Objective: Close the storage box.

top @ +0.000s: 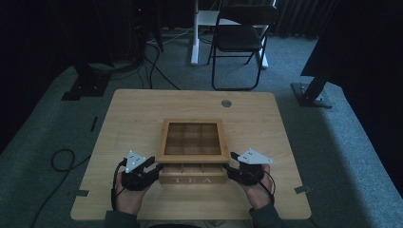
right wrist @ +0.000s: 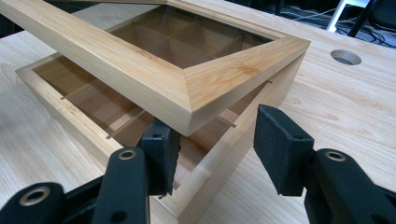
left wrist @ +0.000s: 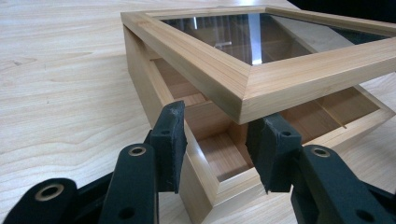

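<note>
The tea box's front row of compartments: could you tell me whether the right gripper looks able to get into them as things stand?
Probably yes. The glass-paned lid is propped up at the front, leaving a gap over the tea box, and the right gripper sits open at that front corner, one jaw already inside the wall.

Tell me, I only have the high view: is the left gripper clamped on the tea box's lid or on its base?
Observer: Neither. The left gripper is open, jaws astride the base corner wall, with the lid corner above them.
Operator: And the right?
Observer: The right gripper is open too, one jaw inside the base and one outside.
Operator: Anything inside?
Observer: The compartments visible under the raised lid look empty.
</note>
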`<action>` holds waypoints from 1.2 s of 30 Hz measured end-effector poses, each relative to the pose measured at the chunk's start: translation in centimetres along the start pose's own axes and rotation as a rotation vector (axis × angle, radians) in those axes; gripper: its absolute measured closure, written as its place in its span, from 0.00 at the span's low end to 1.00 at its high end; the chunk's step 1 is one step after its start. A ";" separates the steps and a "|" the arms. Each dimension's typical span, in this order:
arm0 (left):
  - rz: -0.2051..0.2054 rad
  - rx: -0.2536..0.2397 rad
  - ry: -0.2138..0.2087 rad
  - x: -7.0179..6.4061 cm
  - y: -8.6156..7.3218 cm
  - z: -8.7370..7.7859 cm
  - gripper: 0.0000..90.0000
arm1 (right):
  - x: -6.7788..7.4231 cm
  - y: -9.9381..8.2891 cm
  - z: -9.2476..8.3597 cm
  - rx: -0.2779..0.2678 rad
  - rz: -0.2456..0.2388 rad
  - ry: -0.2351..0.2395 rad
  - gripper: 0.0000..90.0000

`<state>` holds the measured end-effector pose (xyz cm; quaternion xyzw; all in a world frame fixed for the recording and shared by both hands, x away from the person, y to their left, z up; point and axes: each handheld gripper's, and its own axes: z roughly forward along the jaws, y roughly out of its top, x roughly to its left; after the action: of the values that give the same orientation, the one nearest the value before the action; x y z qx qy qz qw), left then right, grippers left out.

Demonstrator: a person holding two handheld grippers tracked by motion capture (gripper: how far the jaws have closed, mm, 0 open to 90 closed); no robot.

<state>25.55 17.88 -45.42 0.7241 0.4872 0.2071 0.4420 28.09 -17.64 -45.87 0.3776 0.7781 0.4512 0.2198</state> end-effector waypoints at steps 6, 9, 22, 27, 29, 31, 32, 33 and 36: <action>-0.003 0.007 0.000 0.0 -0.3 0.1 0.64 | 0.0 -0.3 0.0 0.004 0.002 0.003 0.55; -0.007 0.011 -0.001 0.0 -0.4 0.1 0.64 | 0.0 -0.4 0.0 0.008 0.004 0.002 0.55; -0.007 0.024 0.000 0.0 -1.0 0.3 0.63 | 0.2 -1.0 0.1 0.022 0.010 0.005 0.56; -0.009 0.027 0.002 0.0 -1.3 0.4 0.63 | 0.2 -1.3 0.2 0.027 0.016 0.007 0.56; -0.008 0.032 0.002 0.0 -1.4 0.5 0.63 | 0.3 -1.4 0.2 0.030 0.020 0.007 0.56; -0.009 0.035 0.004 0.0 -1.5 0.5 0.63 | 0.4 -1.6 0.2 0.029 0.020 0.009 0.56; -0.008 0.037 0.004 0.0 -1.6 0.6 0.63 | 0.4 -1.6 0.3 0.031 0.021 0.010 0.56; -0.009 0.038 0.003 0.0 -1.6 0.6 0.63 | 0.5 -1.7 0.3 0.033 0.021 0.011 0.56; -0.002 0.041 0.007 0.0 -1.8 0.6 0.63 | 0.5 -1.8 0.3 0.037 0.023 0.013 0.56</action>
<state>25.05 17.81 -47.24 0.7318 0.4937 0.1989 0.4256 27.30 -17.60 -47.60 0.3876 0.7832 0.4419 0.2026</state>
